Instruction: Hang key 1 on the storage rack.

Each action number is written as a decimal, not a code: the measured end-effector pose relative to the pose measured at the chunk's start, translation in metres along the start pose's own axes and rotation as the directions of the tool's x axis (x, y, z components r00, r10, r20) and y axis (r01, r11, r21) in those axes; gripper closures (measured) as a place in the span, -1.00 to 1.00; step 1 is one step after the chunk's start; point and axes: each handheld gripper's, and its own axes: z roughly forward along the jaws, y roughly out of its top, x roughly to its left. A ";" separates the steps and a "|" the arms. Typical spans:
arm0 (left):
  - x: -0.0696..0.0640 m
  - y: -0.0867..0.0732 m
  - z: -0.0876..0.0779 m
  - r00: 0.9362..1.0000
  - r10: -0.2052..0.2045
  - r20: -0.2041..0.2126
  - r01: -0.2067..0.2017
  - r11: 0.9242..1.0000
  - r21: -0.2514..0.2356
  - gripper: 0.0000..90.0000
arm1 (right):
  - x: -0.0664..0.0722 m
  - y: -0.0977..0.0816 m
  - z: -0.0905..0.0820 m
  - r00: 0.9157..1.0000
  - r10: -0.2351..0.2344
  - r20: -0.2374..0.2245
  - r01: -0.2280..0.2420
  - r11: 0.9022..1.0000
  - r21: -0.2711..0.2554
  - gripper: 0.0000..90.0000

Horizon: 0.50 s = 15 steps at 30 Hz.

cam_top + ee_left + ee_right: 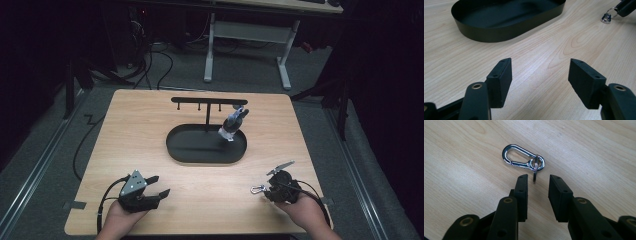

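Note:
A silver carabiner clip (520, 157) with a small key ring (536, 168) lies on the wooden table (150, 120). My right gripper (537, 182) is open just behind it, and the ring stands on edge at the mouth of the jaws, untouched by either pad. From above, the clip (258, 189) sits just left of the right gripper (267, 190) near the front right. My left gripper (161, 185) rests open and empty at the front left; its own camera shows the left gripper (540, 75) over bare wood, with the clip (606, 18) far off.
A black oval tray (175, 150) sits mid-table with a T-shaped hook rack (208, 101) rising from it. A grey and black object (234, 122) hangs at the rack's right end over the tray. The tray wall (499, 35) lies ahead of the left gripper.

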 end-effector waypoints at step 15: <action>0.001 0.000 0.000 1.000 0.001 0.000 -0.001 1.000 0.004 -0.19 | -0.001 0.007 0.005 1.000 -0.007 -0.008 0.008 1.000 0.003 0.94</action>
